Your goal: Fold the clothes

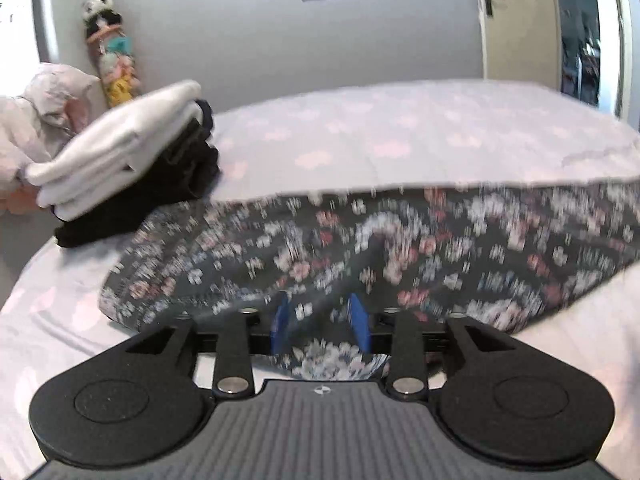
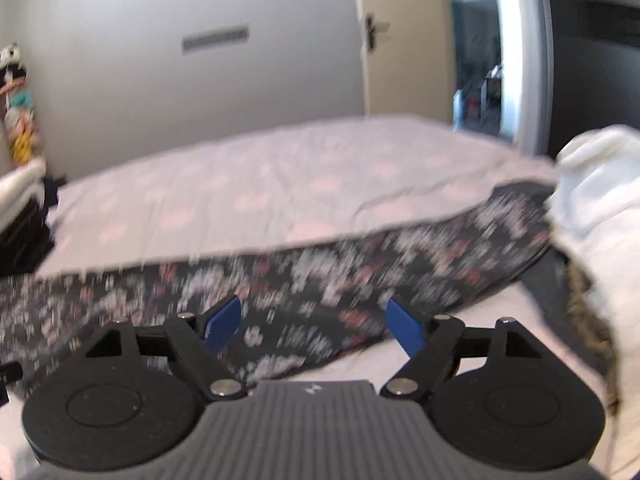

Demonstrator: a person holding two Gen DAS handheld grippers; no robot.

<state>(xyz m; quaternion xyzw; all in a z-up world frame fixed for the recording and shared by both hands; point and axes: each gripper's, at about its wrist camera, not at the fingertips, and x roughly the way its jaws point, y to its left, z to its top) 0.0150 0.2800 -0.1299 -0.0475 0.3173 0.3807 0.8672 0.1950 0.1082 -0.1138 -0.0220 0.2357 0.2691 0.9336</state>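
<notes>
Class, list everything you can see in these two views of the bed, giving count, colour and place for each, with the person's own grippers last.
floral garment: one, dark with pink and white flowers, spread across the bed.
folded clothes: one stack, white on top of black, left on the bed.
bed cover: one, pale with pink shapes, under everything.
white fabric: one bundle, right edge.
toy string: one, panda on top, wall corner.
door: one, cream, behind the bed.
left gripper: blue pads around a garment fold.
right gripper: blue pads apart, over the garment.

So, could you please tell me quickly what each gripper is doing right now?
Left gripper: partly closed around the floral garment; grip uncertain.
Right gripper: open above it, holding nothing.
</notes>
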